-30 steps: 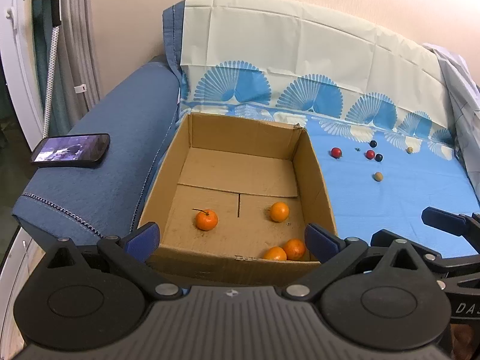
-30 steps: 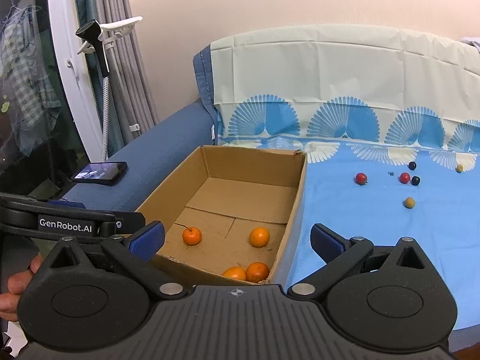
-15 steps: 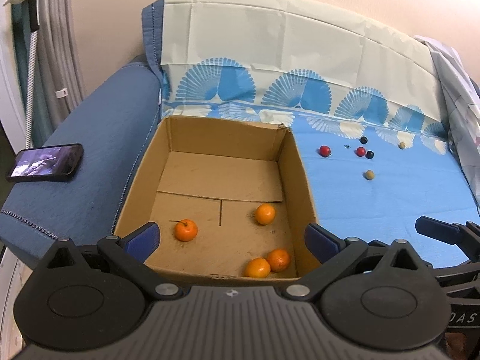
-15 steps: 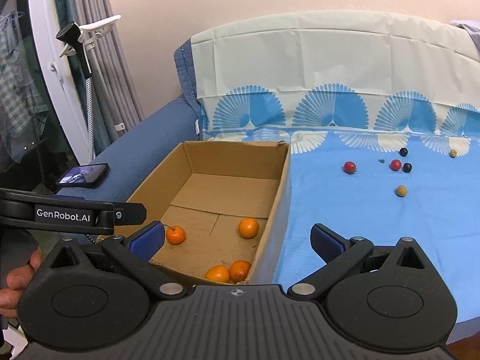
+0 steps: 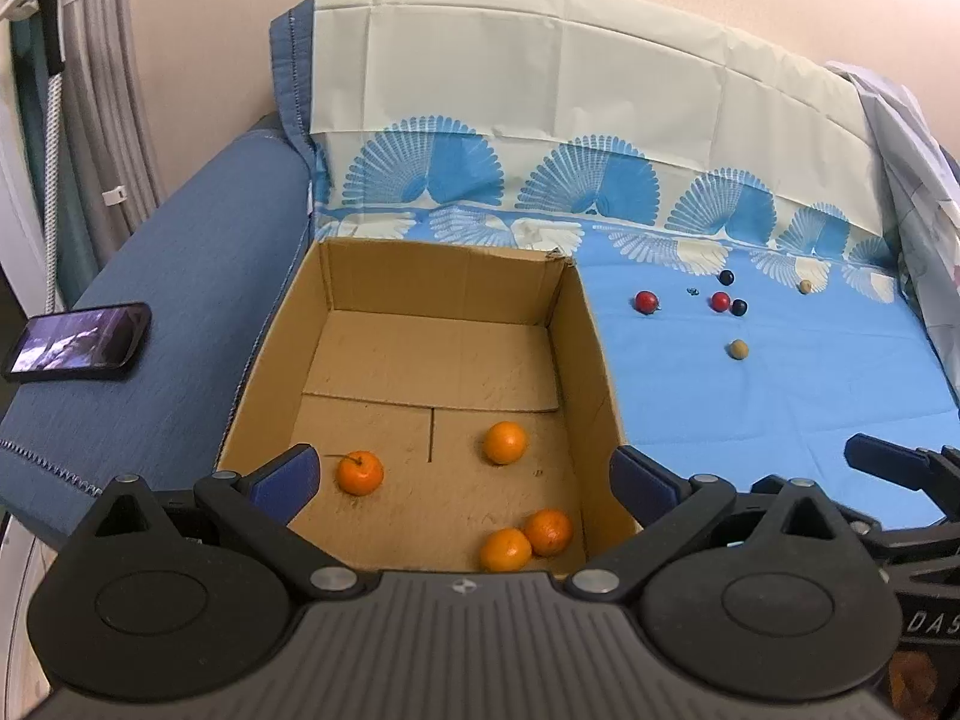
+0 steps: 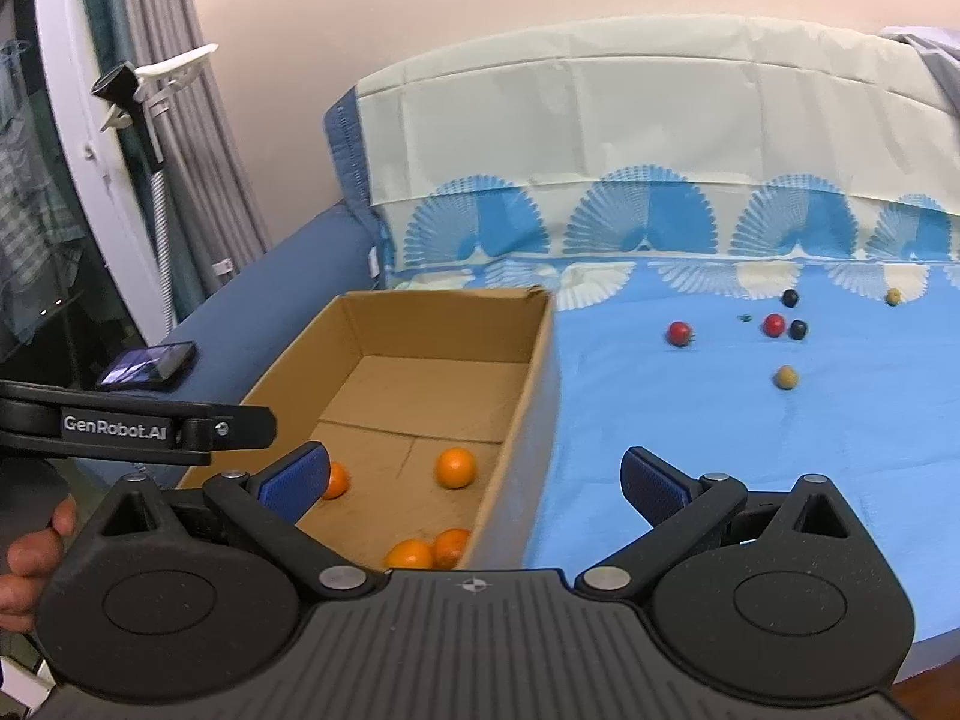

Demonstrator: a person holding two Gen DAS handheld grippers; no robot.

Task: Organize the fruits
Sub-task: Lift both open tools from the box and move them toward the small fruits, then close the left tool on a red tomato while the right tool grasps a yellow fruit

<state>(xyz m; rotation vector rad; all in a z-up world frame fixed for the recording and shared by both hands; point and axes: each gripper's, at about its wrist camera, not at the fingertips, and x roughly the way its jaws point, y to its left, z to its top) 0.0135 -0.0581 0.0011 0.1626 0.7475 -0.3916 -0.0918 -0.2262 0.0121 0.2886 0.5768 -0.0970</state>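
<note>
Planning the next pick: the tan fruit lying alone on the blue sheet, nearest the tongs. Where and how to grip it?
Grip the tan fruit across its middle, coming from above and slightly in front. It is small and round, so no axis is favoured. It sits apart from the red fruit and the dark fruit behind it, so the sides look free. The right tongs are open, probably the nearer pair.

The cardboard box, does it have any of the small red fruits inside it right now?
No, the cardboard box holds only four oranges; both red fruits lie on the blue cloth beside it.
</note>
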